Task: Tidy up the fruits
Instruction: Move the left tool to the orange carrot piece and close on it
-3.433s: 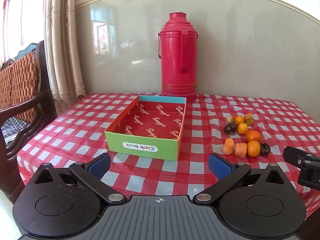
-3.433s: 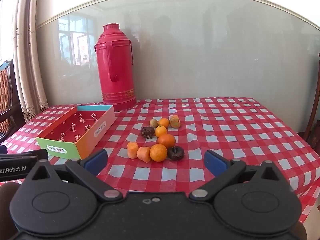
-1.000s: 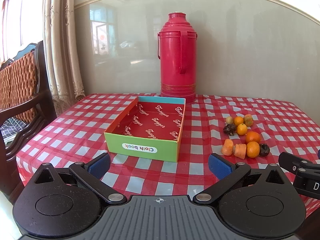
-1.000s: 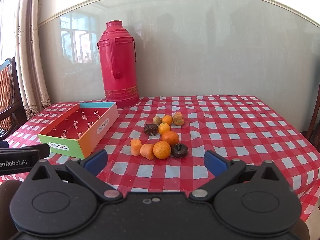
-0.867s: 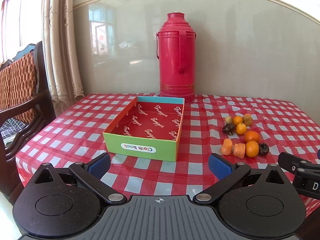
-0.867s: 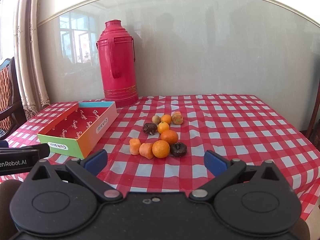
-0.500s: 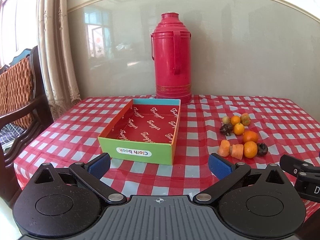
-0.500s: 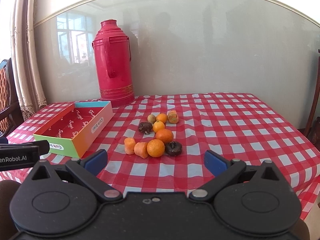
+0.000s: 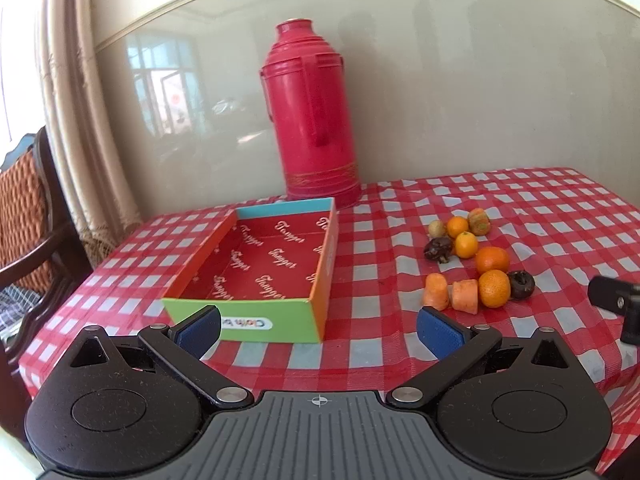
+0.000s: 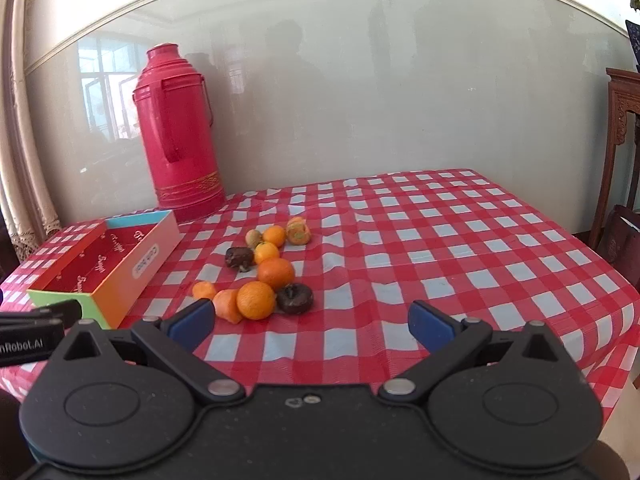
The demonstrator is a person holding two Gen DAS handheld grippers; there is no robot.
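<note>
At the far left stands a wooden chair (image 9: 28,216) beside a curtain (image 9: 80,120). The worktop (image 9: 540,208) has a red and white checked cloth. On its left part lies an open cardboard box (image 9: 256,268) with a red inside and a green front wall; nothing is in it. Behind the box, near the wall, a red thermos (image 9: 314,116) stands upright. To the right of the box, a little apart from it, the fruits (image 10: 266,268) lie in a loose group: several oranges, two carrot-coloured pieces, two dark fruits and a small brownish one. The left hand-held gripper (image 9: 318,326) is wide open and holds nothing; it is before the box. The right hand-held gripper (image 10: 310,322) is also wide open and holds nothing, just before the fruits.
</note>
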